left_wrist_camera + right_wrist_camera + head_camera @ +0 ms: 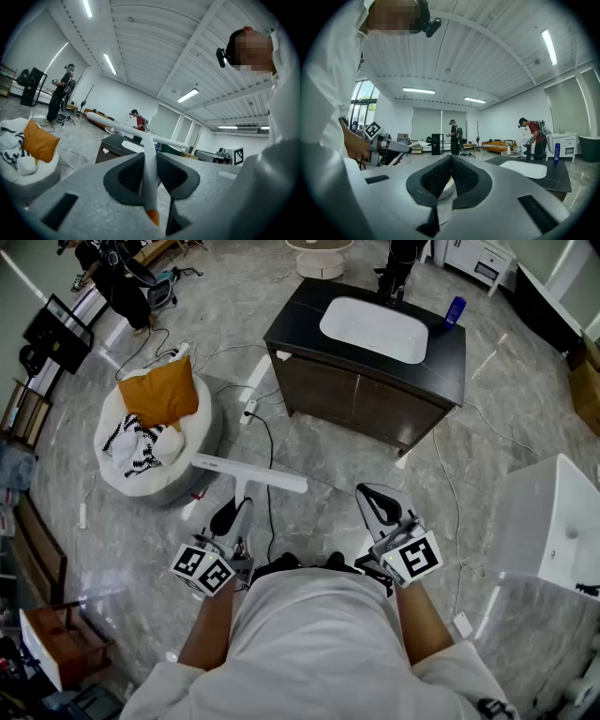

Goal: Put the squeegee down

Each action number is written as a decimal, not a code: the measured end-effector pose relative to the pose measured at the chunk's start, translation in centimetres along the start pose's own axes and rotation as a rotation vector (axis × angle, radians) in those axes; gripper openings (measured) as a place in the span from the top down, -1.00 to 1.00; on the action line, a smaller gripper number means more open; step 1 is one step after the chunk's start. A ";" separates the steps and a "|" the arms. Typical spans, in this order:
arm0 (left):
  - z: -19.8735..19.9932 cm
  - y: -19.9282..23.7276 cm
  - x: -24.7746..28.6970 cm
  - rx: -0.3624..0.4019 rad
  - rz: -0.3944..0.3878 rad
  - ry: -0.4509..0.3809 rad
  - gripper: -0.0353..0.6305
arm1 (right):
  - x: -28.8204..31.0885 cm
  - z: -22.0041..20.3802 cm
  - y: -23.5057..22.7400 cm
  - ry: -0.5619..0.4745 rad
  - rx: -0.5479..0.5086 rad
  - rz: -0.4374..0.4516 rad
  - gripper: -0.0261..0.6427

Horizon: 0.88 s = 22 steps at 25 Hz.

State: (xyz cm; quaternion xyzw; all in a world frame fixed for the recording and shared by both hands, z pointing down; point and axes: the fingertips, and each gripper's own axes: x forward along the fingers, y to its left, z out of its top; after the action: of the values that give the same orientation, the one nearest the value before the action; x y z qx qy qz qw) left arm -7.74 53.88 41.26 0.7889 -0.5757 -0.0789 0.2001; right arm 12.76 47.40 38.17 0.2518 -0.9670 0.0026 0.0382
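The squeegee (pixel 248 476) is white and T-shaped, with a long blade bar across the top and a thin handle with an orange end. My left gripper (pixel 232 517) is shut on that handle and holds it about level over the floor, blade pointing away from me. In the left gripper view the handle (pixel 149 176) runs between the dark pads (pixel 129 176) and the orange tip (pixel 152 216) pokes out behind them. My right gripper (pixel 377 506) hovers to the right at the same height. It is shut with nothing in it, its pads (pixel 436 178) meeting at the tips.
A black vanity (pixel 441 367) with a white basin (pixel 375 329) and a blue bottle (pixel 455 308) stands ahead. At the left, a round white cushion (pixel 202 442) carries an orange pillow (pixel 159 390). Cables (pixel 267 432) cross the grey marble floor. A white unit (pixel 548 521) sits at the right.
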 end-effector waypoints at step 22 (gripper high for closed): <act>-2.0 -2.2 1.2 -0.001 0.075 0.036 0.63 | -4.6 -4.9 -3.1 0.022 0.161 0.002 0.88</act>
State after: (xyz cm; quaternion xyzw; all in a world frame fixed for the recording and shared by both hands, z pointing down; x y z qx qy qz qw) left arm -4.69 53.80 42.32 0.7678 -0.6013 -0.0576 0.2135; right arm 18.66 47.06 42.62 0.2529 -0.9635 0.0830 0.0285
